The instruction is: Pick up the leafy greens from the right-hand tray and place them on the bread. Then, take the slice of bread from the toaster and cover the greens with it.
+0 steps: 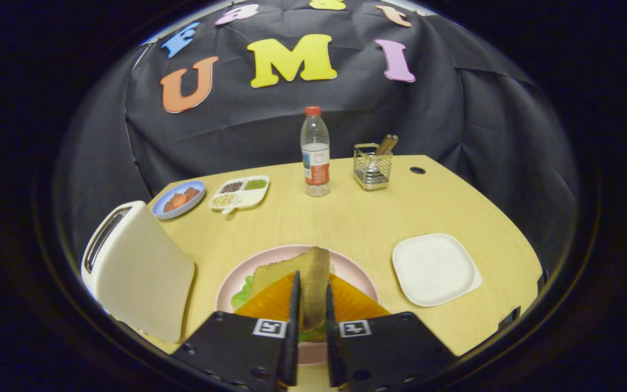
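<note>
My gripper (311,294) is shut on a slice of brown bread (313,275), held on edge between both fingers above the pink plate (354,268). Under the slice, on that plate, lie leafy greens (243,294), showing at the left and low between the fingers. Close behind the fingers on both sides sit orange wedge-shaped pieces (270,302). The white toaster (134,267) stands to the left of the plate, its slot on top dark. The white square tray (436,268) to the right of the plate is bare.
At the back of the wooden table stand a plastic bottle (315,152) with a red cap and a wire utensil holder (372,165). A blue dish with reddish food (180,199) and a white divided tray of seeds (239,193) sit back left.
</note>
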### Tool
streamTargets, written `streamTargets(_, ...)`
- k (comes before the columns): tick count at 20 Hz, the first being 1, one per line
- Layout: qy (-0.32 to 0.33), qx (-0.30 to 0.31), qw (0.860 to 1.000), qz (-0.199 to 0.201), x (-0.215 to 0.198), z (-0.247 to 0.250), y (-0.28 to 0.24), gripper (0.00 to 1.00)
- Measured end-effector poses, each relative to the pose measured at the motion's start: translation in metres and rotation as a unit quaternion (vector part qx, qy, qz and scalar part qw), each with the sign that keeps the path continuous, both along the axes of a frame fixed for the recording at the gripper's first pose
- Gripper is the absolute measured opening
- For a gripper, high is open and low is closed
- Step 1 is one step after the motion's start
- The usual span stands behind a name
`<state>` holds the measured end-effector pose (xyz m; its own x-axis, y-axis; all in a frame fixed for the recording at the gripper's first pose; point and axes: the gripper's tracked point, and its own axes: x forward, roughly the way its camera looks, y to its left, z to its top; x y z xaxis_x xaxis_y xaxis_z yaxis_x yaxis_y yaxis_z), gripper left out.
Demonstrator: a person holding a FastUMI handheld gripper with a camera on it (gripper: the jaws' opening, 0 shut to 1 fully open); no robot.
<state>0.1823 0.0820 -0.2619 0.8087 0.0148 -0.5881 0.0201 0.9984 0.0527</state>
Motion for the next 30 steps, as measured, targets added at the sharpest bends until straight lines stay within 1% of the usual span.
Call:
streamTargets(1, 0.003, 0.003, 1.0, -0.002, 0.001, -0.004, -0.004, 0.27)
streamTargets(3, 0.01, 0.011, 1.0, -0.006, -0.001, -0.01, -0.01, 0.27)
streamTargets(4, 0.012, 0.016, 1.0, -0.005, -0.001, -0.012, -0.01, 0.33)
streamTargets(5, 0.013, 0.015, 1.0, -0.009, -0.001, -0.012, -0.015, 0.34)
streamTargets(6, 0.013, 0.014, 1.0, -0.011, -0.001, -0.013, -0.017, 0.42)
streamTargets(7, 0.014, 0.01, 1.0, -0.014, -0.001, -0.013, -0.02, 0.46)
streamTargets(8, 0.015, 0.006, 1.0, -0.014, -0.002, -0.014, -0.022, 0.54)
streamTargets(9, 0.013, 0.003, 1.0, -0.013, -0.004, -0.013, -0.023, 0.54)
streamTargets(14, -0.018, -0.014, 1.0, -0.008, -0.013, 0.011, -0.023, 0.73)
streamTargets(17, -0.044, -0.017, 0.999, -0.008, -0.024, 0.037, -0.02, 0.73)
streamTargets(20, -0.08, -0.026, 0.996, -0.002, -0.037, 0.071, -0.015, 0.77)
streamTargets(24, -0.15, -0.039, 0.988, 0.003, -0.064, 0.124, -0.006, 0.8)
streamTargets(27, -0.179, -0.029, 0.983, 0.011, -0.086, 0.151, 0.007, 0.8)
streamTargets(29, -0.197, -0.019, 0.98, 0.024, -0.098, 0.168, 0.019, 0.84)
streamTargets(30, -0.205, -0.022, 0.978, 0.023, -0.104, 0.175, 0.019, 0.86)
